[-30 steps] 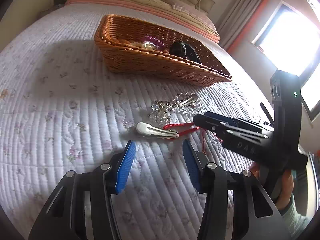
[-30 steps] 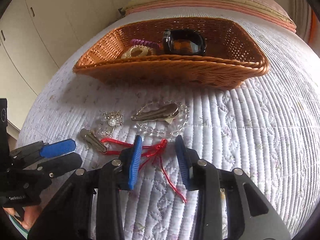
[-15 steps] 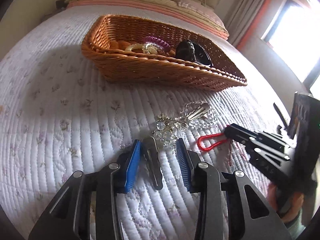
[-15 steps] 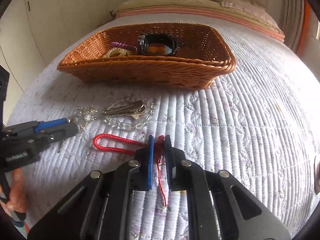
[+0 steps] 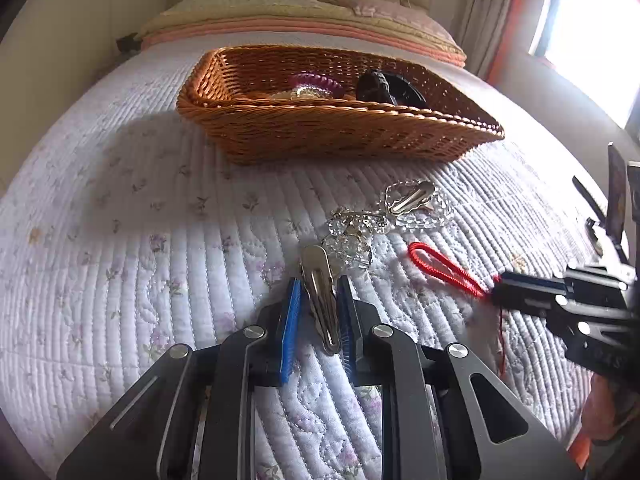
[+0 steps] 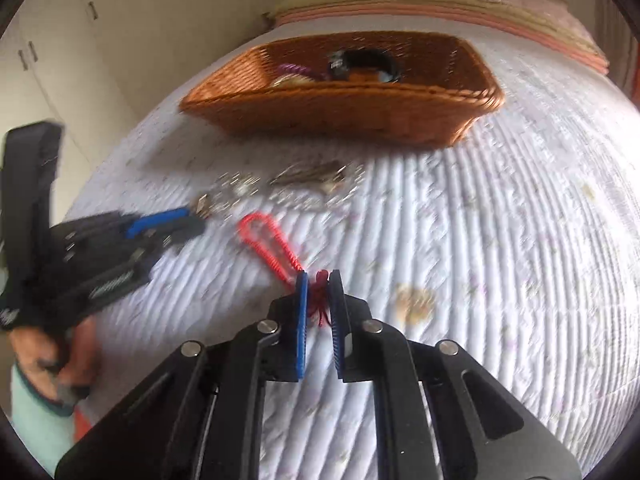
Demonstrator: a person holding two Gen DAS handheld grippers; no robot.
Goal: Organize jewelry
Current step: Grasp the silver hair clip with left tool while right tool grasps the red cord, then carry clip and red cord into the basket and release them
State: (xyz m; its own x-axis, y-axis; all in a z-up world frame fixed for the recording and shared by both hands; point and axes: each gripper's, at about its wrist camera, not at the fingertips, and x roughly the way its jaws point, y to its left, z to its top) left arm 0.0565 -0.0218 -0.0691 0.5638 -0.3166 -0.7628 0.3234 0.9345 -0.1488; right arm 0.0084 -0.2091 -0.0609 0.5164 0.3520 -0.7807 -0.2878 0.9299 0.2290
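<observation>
A wicker basket [image 5: 340, 136] stands on the quilted bed, also in the right wrist view [image 6: 344, 112], holding a purple coil tie [image 5: 316, 80], a pale bracelet and a black bangle [image 5: 384, 88]. My left gripper [image 5: 318, 292] is shut on a silver hair clip [image 5: 320, 292] lying on the quilt. My right gripper [image 6: 318, 280] is shut on the knot of a red cord bracelet [image 6: 268, 244]; its loop [image 5: 440, 268] trails on the quilt. A crystal brooch [image 5: 352, 236] and a clear bead bracelet with a second silver clip [image 5: 416, 204] lie between the grippers and the basket.
Pillows [image 5: 248, 0] lie at the head of the bed behind the basket. A bright window [image 5: 592, 32] is at the right. White cupboards [image 6: 100, 40] stand at the left. A yellowish stain [image 6: 416, 300] marks the quilt right of my right gripper.
My left gripper has closed around the silver hair clip. My right gripper has kept hold of the red cord and pulled it back and up, away from the other pieces.
</observation>
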